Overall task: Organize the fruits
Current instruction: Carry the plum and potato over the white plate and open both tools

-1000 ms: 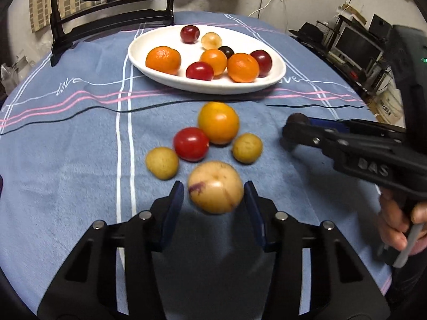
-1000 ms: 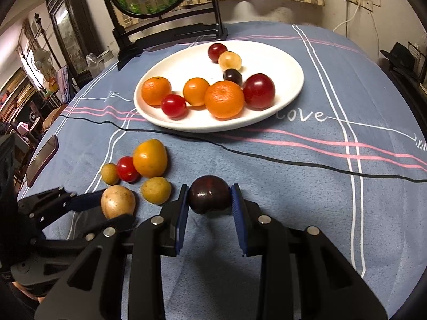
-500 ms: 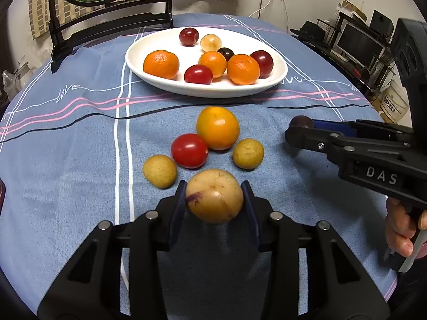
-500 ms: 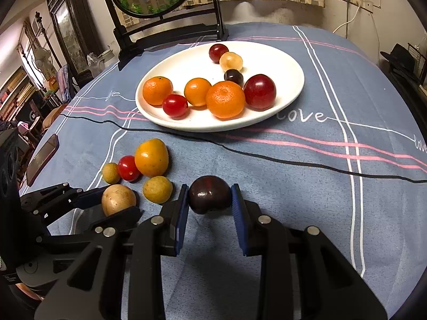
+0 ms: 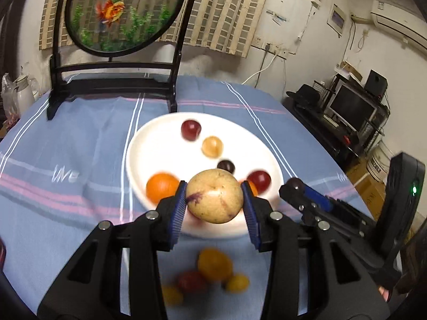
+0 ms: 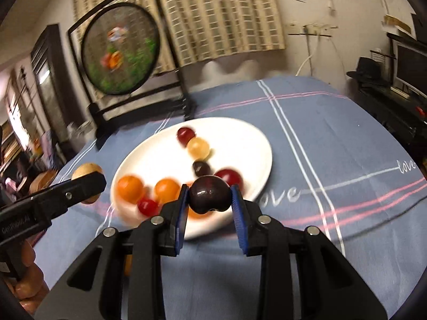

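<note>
My left gripper (image 5: 214, 204) is shut on a pale yellow plum with a purple blotch (image 5: 214, 196), held in the air near the front rim of the white plate (image 5: 160, 130). My right gripper (image 6: 210, 199) is shut on a dark purple plum (image 6: 210, 193), also lifted before the plate (image 6: 240, 138). The plate holds oranges (image 5: 161, 188), red plums (image 5: 190, 130) and other small fruits. The right gripper shows in the left wrist view (image 5: 293, 186); the left gripper shows in the right wrist view (image 6: 88, 184).
Several loose fruits lie blurred on the blue cloth below the left gripper: an orange one (image 5: 214, 264), a red one (image 5: 190, 281), two small yellow ones (image 5: 237, 282). A black stand with a round fish picture (image 5: 120, 13) stands behind the plate. The table's right edge is near.
Both grippers have risen from the cloth with their fruit and moved forward towards the plate. The left gripper closed on the yellow plum a second ago.
</note>
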{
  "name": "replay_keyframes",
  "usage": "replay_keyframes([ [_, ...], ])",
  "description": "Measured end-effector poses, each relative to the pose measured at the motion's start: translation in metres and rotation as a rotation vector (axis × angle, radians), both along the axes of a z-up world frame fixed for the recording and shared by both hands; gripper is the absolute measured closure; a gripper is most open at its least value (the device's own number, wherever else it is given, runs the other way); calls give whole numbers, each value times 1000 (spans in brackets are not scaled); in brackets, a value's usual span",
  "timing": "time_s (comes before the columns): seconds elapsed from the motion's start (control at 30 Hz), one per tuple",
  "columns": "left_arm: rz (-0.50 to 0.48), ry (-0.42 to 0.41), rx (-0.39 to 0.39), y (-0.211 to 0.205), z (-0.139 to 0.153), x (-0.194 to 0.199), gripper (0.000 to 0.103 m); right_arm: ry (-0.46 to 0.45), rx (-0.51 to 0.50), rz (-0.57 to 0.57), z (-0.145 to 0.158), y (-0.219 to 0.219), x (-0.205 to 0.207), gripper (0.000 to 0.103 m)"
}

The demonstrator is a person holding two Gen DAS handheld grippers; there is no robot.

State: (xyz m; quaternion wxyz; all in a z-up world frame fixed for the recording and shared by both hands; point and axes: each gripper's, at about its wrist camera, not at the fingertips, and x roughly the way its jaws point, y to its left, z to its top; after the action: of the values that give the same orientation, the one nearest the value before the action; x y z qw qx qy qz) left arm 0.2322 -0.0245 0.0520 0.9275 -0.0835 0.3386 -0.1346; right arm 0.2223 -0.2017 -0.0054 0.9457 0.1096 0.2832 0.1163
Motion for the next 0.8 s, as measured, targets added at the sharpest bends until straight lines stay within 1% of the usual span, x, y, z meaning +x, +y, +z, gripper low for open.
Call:
replay_keyframes([
  [0.13, 34, 22, 33, -5, -10, 35, 62, -15, 49, -6, -5, -2, 26, 71],
  [0.2, 34, 46, 23, -4, -16, 45, 62, -15, 46, -1, -6, 1, 36, 71],
  [0.23, 38, 61, 21, -3, -17, 47, 59, -17, 46, -1, -7, 1, 41, 69],
  [0.27, 41, 66, 16, 0, -17, 47, 42, -13, 48, -2, -7, 2, 45, 55],
  [0.3, 52, 60, 10, 4, -15, 43, 31, -1, 60, -5, -7, 0, 45, 43],
  [0.33, 84, 26, 6, 11, -7, 34, 20, 1, 73, -5, -5, -1, 45, 41],
  [0.4, 110, -23, 12, 21, 5, 19, 15, -8, 98, 8, 3, -4, 35, 41],
  [0.47, 121, -55, 19, 31, 17, 2, 7, 1, 94, 37, 10, -2, 23, 41],
  [0.53, 156, -78, 33, 44, 19, -18, 3, 28, 68, 71, 11, 6, 10, 41],
  [0.57, 176, -83, 45, 49, 16, -27, 3, 37, 60, 94, 10, 10, 5, 41],
  [0.6, 208, -83, 64, 56, 11, -37, 3, 52, 46, 132, 6, 19, -6, 40],
  [0.63, 244, -70, 85, 61, 5, -43, 2, 68, 20, 141, 3, 26, -12, 39],
  [0.67, 271, -51, 100, 65, -1, -48, 2, 93, -16, 151, -3, 35, -19, 39],
  [0.73, 296, 35, 123, 74, -17, -54, 2, 149, -67, 193, -14, 50, -29, 39],
  [0.77, 297, 64, 119, 78, -21, -56, 2, 175, -82, 224, -18, 56, -32, 39],
  [0.8, 297, 94, 96, 84, -26, -57, 2, 190, -92, 247, -20, 60, -35, 39],
])
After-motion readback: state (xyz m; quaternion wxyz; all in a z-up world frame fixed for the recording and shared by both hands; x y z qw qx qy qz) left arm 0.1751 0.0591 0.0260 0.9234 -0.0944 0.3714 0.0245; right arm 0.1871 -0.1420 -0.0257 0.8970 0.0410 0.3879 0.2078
